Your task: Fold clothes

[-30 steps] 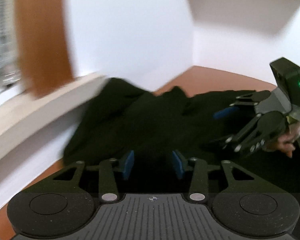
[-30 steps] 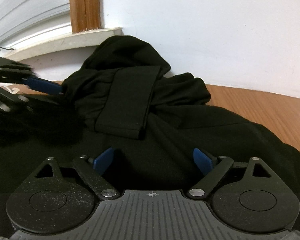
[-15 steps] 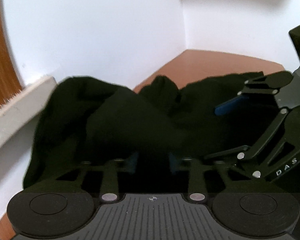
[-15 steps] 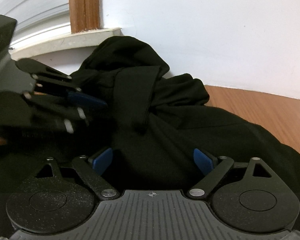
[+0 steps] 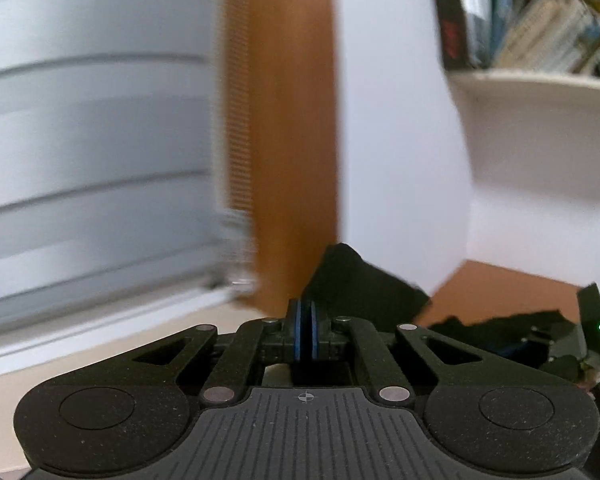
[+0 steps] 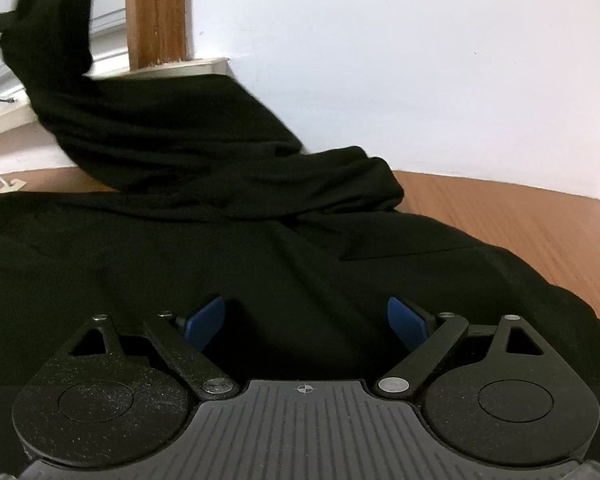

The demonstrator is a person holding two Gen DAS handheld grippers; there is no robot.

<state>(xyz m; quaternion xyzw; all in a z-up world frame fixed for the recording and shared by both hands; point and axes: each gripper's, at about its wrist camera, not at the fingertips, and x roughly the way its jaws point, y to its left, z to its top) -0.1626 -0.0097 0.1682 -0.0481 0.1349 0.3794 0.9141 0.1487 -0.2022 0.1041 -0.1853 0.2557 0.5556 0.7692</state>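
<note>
Between our left gripper's [image 5: 303, 334] blue pads we have a fold of the black garment [image 5: 356, 284] pinched tight, the two pads pressed almost together. From that pinch the cloth rises in a dark peak just past the fingertips and falls away to the right, down toward the wooden table [image 5: 496, 292]. Beyond it stand a wooden window post [image 5: 284, 128], blurred, pale slatted blinds [image 5: 96, 140] to its left, a white wall, and a shelf of books [image 5: 540, 24] up at the top right.

Seen from our right wrist, the lifted part of the garment [image 6: 112, 120] stretches up toward the upper left as a long sleeve-like band, its end raised in front of the blinds and the white sill [image 6: 172, 68]. Whatever carries that end is cut off by the picture's edge.

Our right gripper [image 6: 306, 322] is released, its jaws spread wide, and it hangs low over the flat body of the garment, which lies spread across the table directly under and ahead of it. We cannot tell whether its pads touch the cloth. Bare table [image 6: 520, 224] shows along the right edge and at the far corner by the wall.
</note>
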